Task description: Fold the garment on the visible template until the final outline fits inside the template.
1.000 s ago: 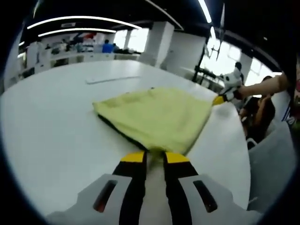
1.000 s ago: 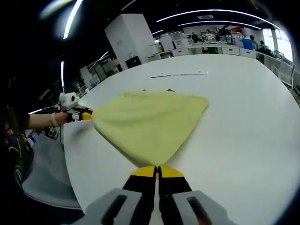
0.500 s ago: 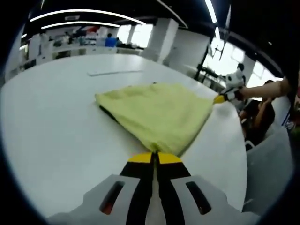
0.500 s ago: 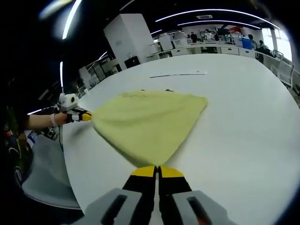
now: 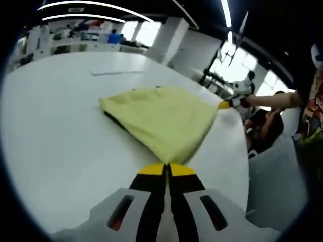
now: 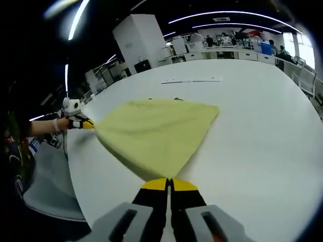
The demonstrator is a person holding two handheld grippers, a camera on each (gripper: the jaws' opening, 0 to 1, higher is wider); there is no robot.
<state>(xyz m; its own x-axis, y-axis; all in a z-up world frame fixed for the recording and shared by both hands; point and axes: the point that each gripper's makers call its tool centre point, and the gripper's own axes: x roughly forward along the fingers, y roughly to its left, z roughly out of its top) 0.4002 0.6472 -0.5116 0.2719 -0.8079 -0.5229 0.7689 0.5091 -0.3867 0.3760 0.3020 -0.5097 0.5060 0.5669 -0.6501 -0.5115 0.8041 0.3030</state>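
A pale yellow garment point(image 5: 161, 118) point(image 6: 156, 131) lies spread on the white table point(image 5: 50, 141), stretched between both grippers. In the left gripper view my left gripper point(image 5: 166, 165) is shut on the garment's near corner. The right gripper point(image 5: 223, 105) comes in from the right of that view, held by a hand and pinching the opposite corner. From the right gripper view, my right gripper point(image 6: 169, 180) is shut on its near corner, and the left gripper point(image 6: 88, 123) holds the far left corner. A dark underside shows along one edge point(image 5: 118, 126).
A thin pale strip point(image 5: 116, 72) point(image 6: 192, 80) lies on the table beyond the garment. The table's edge runs close past the grippers, with a grey chair point(image 5: 277, 176) point(image 6: 45, 186) below it. Desks and people point(image 6: 275, 48) stand far back.
The left gripper's jaws, apart a second ago, have shut on the garment's near corner. The right gripper has stayed shut on its corner. The garment now looks pulled a little tighter.
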